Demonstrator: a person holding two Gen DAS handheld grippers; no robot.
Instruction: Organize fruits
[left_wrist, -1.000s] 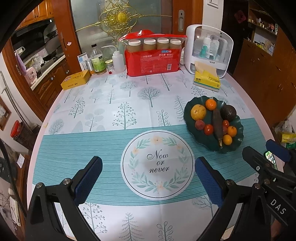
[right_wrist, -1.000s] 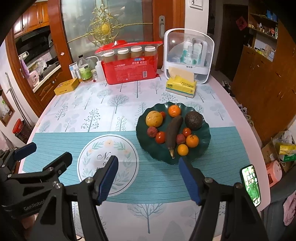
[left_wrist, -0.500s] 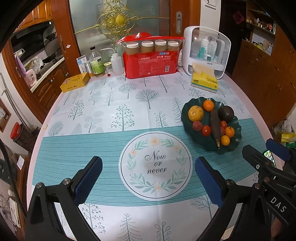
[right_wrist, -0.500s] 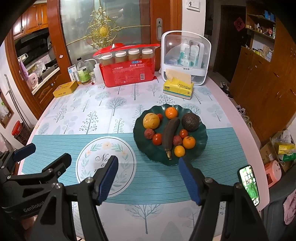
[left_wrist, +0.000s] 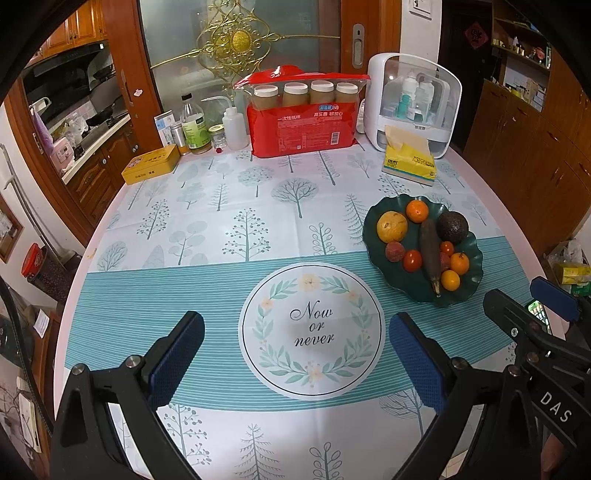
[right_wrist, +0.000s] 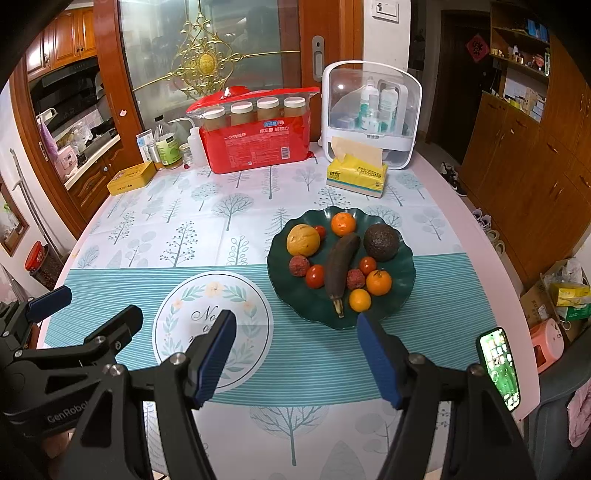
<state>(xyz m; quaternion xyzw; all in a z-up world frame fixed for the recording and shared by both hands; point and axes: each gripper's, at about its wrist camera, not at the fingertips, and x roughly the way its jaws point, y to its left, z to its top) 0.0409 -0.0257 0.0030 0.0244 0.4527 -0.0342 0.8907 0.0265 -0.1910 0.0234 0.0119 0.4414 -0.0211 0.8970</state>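
While both empty, wide: fruit plate (right_wrist: 400, 286) just beyond right gripper (right_wrist: 295, 354), right of left gripper (left_wrist: 295, 354)

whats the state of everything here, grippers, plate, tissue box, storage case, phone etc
left gripper: open, nothing between its fingers
right gripper: open, holding nothing
green plate: full of fruit, flat on the table
eggplant: lying on the plate among the fruit
tissue box: opened, a tissue sticking up
storage case: lid shut, bottles inside
phone: screen lit
red pack of jars: upright, jars capped
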